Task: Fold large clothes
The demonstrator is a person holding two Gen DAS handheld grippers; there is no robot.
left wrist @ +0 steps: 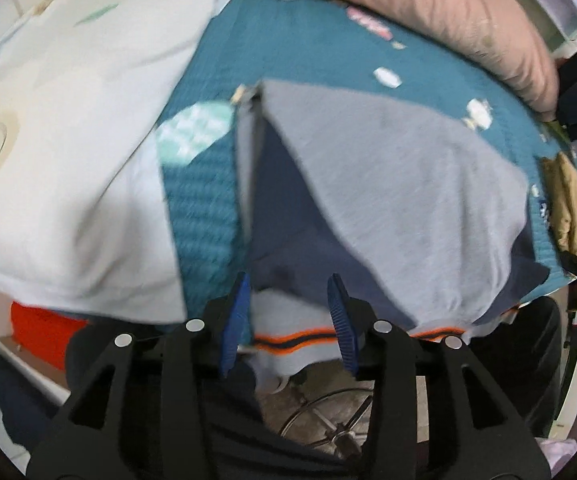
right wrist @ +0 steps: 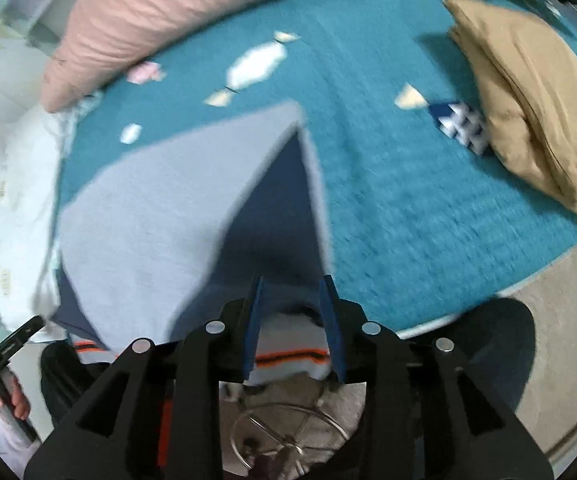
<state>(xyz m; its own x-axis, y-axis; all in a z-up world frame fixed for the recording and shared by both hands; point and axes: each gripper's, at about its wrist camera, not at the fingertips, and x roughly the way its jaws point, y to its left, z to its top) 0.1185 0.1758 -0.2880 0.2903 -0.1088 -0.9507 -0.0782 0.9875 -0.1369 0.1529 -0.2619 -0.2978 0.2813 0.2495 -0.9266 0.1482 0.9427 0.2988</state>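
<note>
Both wrist views look steeply down, sharing the grey garment [left wrist: 388, 184].

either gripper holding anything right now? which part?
Nothing is held. Both the left gripper and the right gripper have their jaws open over the striped hem of the grey-and-navy garment, pads apart from the cloth.

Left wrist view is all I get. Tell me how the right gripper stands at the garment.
Observer: The right gripper has its jaws apart, with the grey garment and its striped hem between them, unpressed.
Operator: Name what lies further right on the bed.
Observer: A folded tan garment lies on the teal bedspread, apart from the grey one.
Operator: Check my own handle.
Observer: The left hand is wrapped around the black handle of the left gripper.
</note>
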